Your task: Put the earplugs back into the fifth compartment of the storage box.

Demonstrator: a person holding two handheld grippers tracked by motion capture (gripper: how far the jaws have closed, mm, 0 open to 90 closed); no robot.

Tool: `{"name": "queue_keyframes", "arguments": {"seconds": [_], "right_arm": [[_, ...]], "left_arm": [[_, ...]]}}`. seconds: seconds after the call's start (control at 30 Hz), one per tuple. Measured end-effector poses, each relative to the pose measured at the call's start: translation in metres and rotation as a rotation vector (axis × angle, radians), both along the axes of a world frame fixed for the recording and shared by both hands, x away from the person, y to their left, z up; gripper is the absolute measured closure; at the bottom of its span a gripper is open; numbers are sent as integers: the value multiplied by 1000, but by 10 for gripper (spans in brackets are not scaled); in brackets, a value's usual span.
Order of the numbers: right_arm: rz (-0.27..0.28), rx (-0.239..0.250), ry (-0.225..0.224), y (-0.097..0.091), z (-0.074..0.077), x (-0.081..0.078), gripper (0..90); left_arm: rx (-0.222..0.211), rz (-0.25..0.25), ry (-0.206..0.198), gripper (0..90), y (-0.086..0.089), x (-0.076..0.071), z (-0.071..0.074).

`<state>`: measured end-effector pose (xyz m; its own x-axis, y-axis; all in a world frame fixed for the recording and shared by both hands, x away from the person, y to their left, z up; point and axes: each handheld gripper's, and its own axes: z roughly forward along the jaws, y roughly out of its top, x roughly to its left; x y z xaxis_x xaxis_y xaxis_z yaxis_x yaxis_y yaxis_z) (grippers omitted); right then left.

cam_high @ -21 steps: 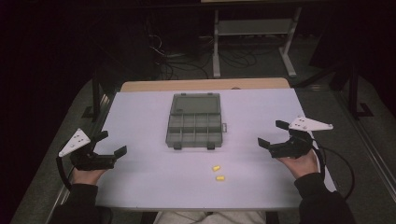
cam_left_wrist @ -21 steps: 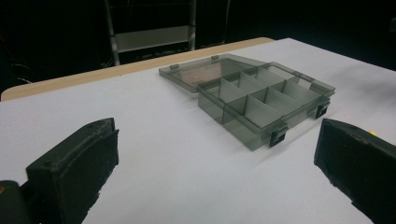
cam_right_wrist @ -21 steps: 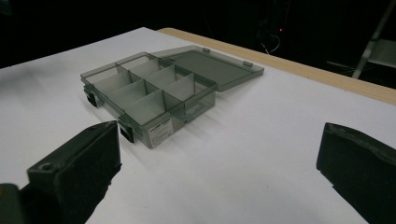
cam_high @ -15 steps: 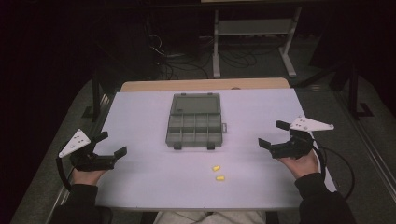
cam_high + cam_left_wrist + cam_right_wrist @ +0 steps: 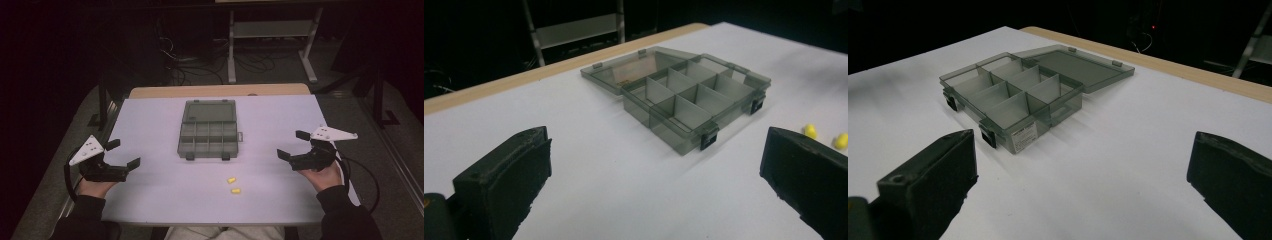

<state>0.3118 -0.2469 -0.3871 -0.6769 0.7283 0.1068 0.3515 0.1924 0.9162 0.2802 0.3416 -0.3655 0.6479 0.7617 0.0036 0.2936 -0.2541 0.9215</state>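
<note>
Material: smoke-grey translucent plastic organiser box [image 5: 207, 136], lid swung fully open and lying flat on the white table cover [image 5: 150, 125].
Box position: I read it ahead of both grippers and between them, inboard of the left gripper [image 5: 122, 155] and inboard of the right gripper [image 5: 291, 145], well apart from each.
Box axis: with the lid laid out, its long axis runs straight away from me; the two black latches [image 5: 190, 156] face my side, the hinge lies beyond the compartments and the lid beyond that.
Why so placed: in my judgement the open compartments are presented for loading (dividers upright, cells appear bare in both gripper views).
Yellow pieces: two small items [image 5: 233, 185] lie side by side on the cover, nearer me than the latches, roughly midway between the grippers and touching neither.
Pieces' axis: too small for me to tell how each points.
Left gripper: jaws spread wide, nothing between them; held low over the cover, aimed inward at the box.
Right gripper: jaws likewise wide apart and bare, aimed inward.
Why so held: I judge both to be poised at a ready stance, no approach committed.
</note>
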Motion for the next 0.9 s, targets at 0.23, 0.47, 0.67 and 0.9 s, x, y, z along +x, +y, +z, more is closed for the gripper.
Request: {"name": "queue_keyframes", "arguments": {"seconds": [0.23, 0.47, 0.67, 0.9], "right_arm": [[11, -20, 9, 3, -1, -1, 0], [10, -21, -1, 3, 0, -1, 0], [16, -22, 1, 3, 0, -2, 0], [21, -27, -1, 4, 0, -2, 0]], "left_arm": [[87, -69, -18, 2, -20, 5, 20], [115, -140, -34, 2, -40, 11, 40], [138, -178, -36, 2, -52, 16, 49], [170, -228, -15, 2, -70, 24, 51]]}}
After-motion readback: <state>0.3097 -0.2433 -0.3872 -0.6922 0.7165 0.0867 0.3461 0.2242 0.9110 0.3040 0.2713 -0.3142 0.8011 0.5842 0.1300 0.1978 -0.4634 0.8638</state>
